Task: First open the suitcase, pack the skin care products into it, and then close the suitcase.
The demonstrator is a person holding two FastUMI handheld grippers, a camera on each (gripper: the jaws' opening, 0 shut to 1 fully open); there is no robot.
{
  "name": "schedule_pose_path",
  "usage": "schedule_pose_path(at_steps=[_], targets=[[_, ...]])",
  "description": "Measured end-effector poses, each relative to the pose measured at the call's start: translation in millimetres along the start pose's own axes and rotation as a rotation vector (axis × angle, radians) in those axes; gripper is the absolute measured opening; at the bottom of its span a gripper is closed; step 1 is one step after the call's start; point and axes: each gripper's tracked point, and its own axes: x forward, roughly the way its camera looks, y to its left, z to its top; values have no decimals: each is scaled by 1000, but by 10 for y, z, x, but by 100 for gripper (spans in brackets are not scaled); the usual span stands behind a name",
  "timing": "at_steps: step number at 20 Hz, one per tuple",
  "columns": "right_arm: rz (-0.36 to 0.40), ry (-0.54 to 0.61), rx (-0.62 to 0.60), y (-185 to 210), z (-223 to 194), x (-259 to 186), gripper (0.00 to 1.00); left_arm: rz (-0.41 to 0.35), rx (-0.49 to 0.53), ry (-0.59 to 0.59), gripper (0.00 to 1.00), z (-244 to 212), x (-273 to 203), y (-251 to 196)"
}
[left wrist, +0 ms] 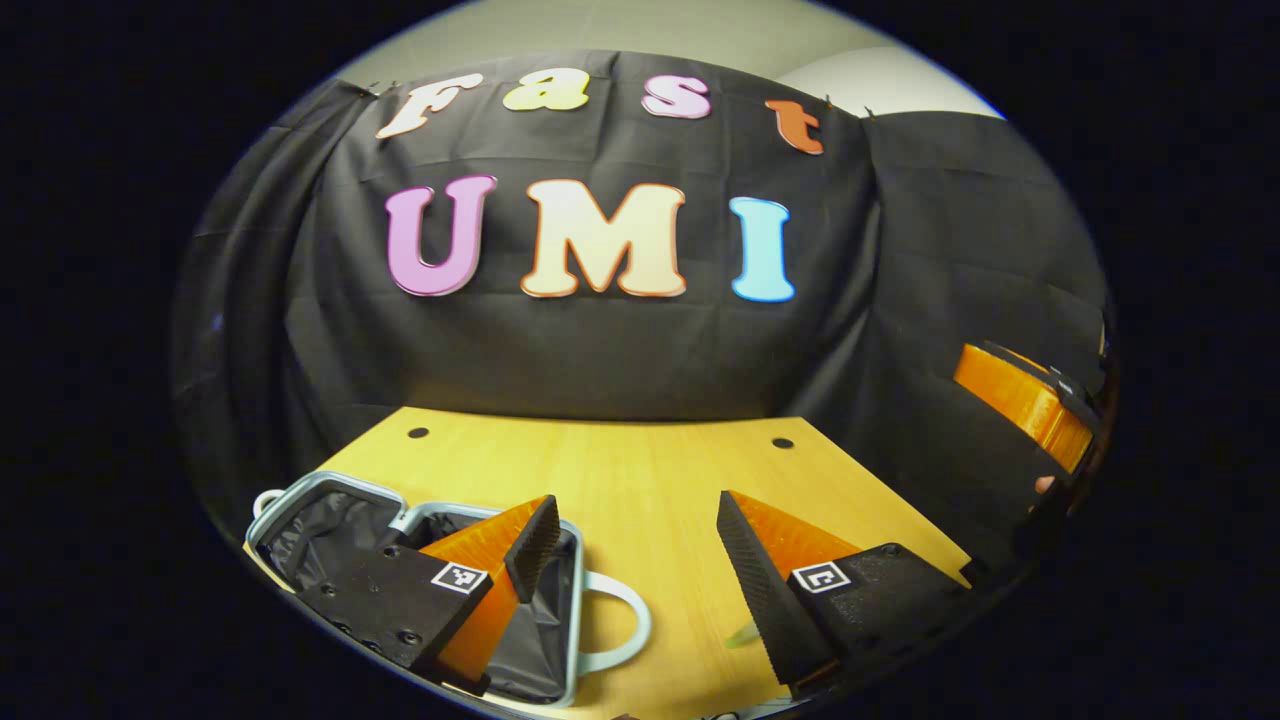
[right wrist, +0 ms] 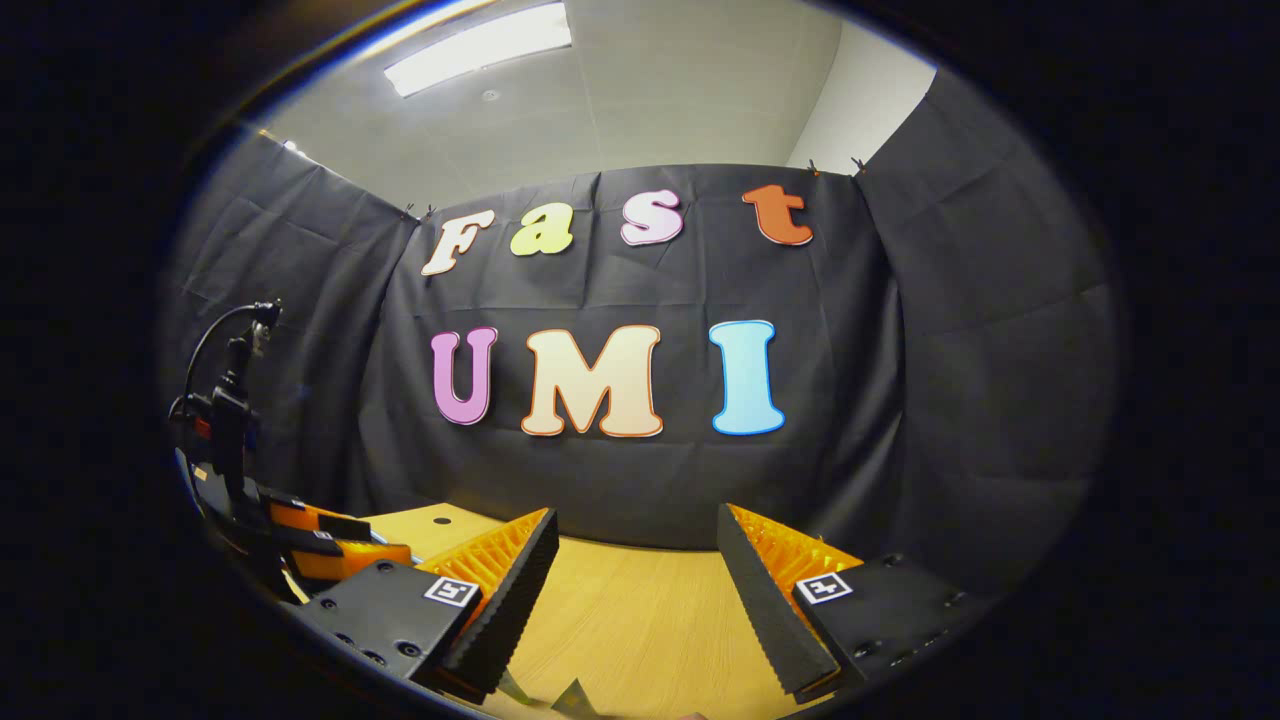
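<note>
My left hand-held gripper (left wrist: 632, 540) and right hand-held gripper (right wrist: 637, 570) hang released, holding nothing. The suitcase (left wrist: 430, 590) lies open on the surface (left wrist: 640, 470); light, rigid shell, I'd take its handle (left wrist: 618, 625).

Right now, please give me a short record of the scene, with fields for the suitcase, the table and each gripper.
suitcase: open, dark lining showing, lying on the table at the left gripper view's lower left
suitcase handle: pale loop on its side facing the table's middle
table: wooden top, two small holes near the far edge
left gripper: fingers apart, holding nothing, above the suitcase's edge
right gripper: fingers apart, holding nothing, above the table
skin care products: cannot tell
</note>
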Motion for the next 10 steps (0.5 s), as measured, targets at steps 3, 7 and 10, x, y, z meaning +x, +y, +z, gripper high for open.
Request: schedule_pose_path(at_steps=[3, 7, 10], targets=[[-1, 25, 0, -59, -59, -71, 99, -69, 2, 84, 95, -383, 78, -308], [16, 89, 17, -99, -254, -165, 99, -154, -22, 198, 93, -894, 82, -649], [12, 125, 24, -131, -372, -236, 100, -184, -10, 252, 83, -1165, 106, -787]])
